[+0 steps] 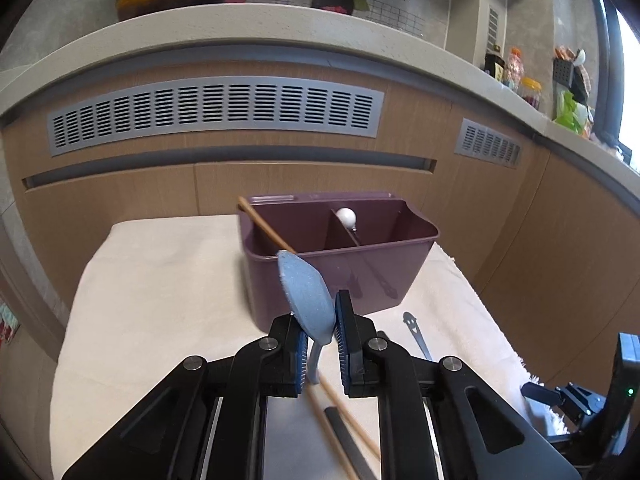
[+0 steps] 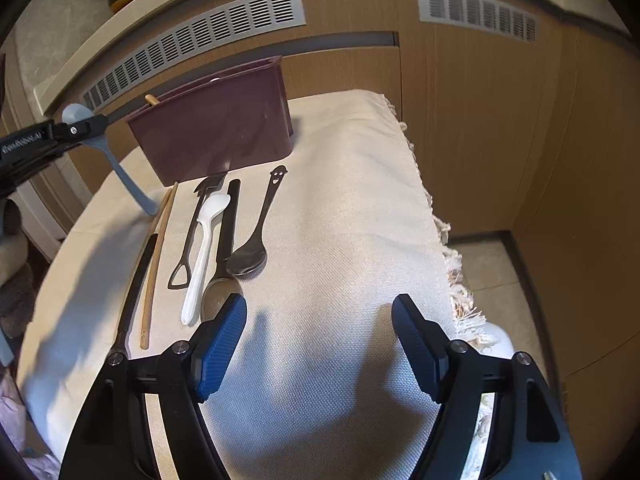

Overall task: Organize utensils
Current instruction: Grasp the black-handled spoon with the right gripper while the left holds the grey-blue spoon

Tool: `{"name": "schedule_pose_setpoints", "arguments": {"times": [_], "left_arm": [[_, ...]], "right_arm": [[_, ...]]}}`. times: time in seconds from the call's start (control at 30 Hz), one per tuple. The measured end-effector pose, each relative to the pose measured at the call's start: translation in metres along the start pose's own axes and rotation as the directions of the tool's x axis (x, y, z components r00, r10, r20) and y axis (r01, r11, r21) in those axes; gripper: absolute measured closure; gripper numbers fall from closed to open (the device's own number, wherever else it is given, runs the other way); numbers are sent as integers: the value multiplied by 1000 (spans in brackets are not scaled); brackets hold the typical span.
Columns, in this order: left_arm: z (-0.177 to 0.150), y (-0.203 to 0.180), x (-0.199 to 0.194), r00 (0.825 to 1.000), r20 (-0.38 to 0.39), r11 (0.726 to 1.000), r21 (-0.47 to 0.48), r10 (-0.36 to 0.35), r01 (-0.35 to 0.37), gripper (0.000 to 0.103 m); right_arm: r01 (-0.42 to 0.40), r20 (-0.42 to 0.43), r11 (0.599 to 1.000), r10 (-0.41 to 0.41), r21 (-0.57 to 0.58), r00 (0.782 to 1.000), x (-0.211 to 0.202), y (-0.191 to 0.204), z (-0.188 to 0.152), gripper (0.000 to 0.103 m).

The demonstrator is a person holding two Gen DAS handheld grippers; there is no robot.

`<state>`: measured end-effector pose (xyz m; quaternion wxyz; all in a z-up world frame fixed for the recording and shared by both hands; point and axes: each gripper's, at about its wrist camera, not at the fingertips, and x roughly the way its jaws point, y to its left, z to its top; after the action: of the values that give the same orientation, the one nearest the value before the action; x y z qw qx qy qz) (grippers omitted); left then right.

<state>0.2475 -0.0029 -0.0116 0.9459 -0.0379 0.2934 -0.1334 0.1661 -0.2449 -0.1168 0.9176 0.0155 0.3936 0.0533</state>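
My left tongs (image 1: 321, 330) clamp the blue spoon (image 1: 308, 298) at its neck — lifted before the purple bin (image 1: 340, 268) at the surface's far edge; my right tongs (image 2: 318, 344) gape wide, empty.

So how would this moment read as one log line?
left claw: shut on blue spoon | right claw: open | bin: ahead

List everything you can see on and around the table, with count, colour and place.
caddy: one, purple, divided, far end of the cloth
blue spoon: one, light blue, held off the cloth
cloth: one, cream, covering the table
utensils on the cloth: black spatula, white spoon, smiley spoon
chopstick: one, wooden, left of the spatula
left hand-held gripper: shut on the blue spoon
right hand-held gripper: open, empty, above the cloth
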Motion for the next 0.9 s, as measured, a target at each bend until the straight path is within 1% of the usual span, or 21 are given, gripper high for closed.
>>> {"name": "schedule_pose_setpoints", "arguments": {"times": [0.1,0.17,0.27,0.33,0.4,0.43,0.47,0.53,0.57,0.6,0.63,0.7,0.73,0.8,0.87,0.9], "left_arm": [[-1,9,-20,1000,18,1000,-6,8,-8,90],[-1,15,-35,999,33,1000,-1,18,-18,90],[-3,23,-56,998,59,1000,7,24,-25,90],[-7,28,-65,997,65,999,7,31,-31,90],[-13,34,-64,998,54,999,-2,39,-39,90],[-16,38,-62,998,43,999,-11,40,-40,90],[-19,42,-59,999,32,999,-23,39,-38,90],[-26,50,-51,999,3,998,-43,35,-35,90],[-29,54,-49,999,-8,998,-51,34,-35,90],[-32,58,-48,999,-17,998,-60,31,-32,90],[-35,62,-48,999,-25,997,-66,31,-32,89],[-40,69,-49,999,-42,997,-74,33,-37,89],[-43,73,-48,998,-56,996,-77,32,-37,88],[-49,78,-43,995,-101,996,-78,25,-33,84],[-57,83,-41,991,-133,995,-87,25,-37,75],[-62,86,-41,988,-151,995,-91,20,-34,73]], "right_arm": [[6,17,996,-5,-90,1000,-9,22,1,30],[-55,5,991,56,-123,998,-13,39,5,30],[-143,-37,977,139,-155,990,-10,64,9,31],[-194,-75,961,183,-198,980,-4,86,10,38],[-235,-121,945,212,-227,970,4,107,8,53],[-255,-148,938,224,-235,963,9,116,7,67],[-263,-172,934,226,-241,959,15,122,5,76],[-258,-213,933,207,-250,955,28,137,3,78],[-245,-218,936,192,-251,957,32,140,3,79],[-226,-204,939,176,-258,963,33,143,4,79],[-233,-215,939,181,-251,960,34,145,7,80],[-271,-263,938,211,-216,942,40,147,11,81],[-263,-278,940,199,-217,940,46,150,11,83],[-223,-258,934,151,-278,954,46,160,11,83],[-210,-263,924,127,-318,956,46,167,11,83],[-216,-269,922,130,-321,954,46,167,11,87]]}}
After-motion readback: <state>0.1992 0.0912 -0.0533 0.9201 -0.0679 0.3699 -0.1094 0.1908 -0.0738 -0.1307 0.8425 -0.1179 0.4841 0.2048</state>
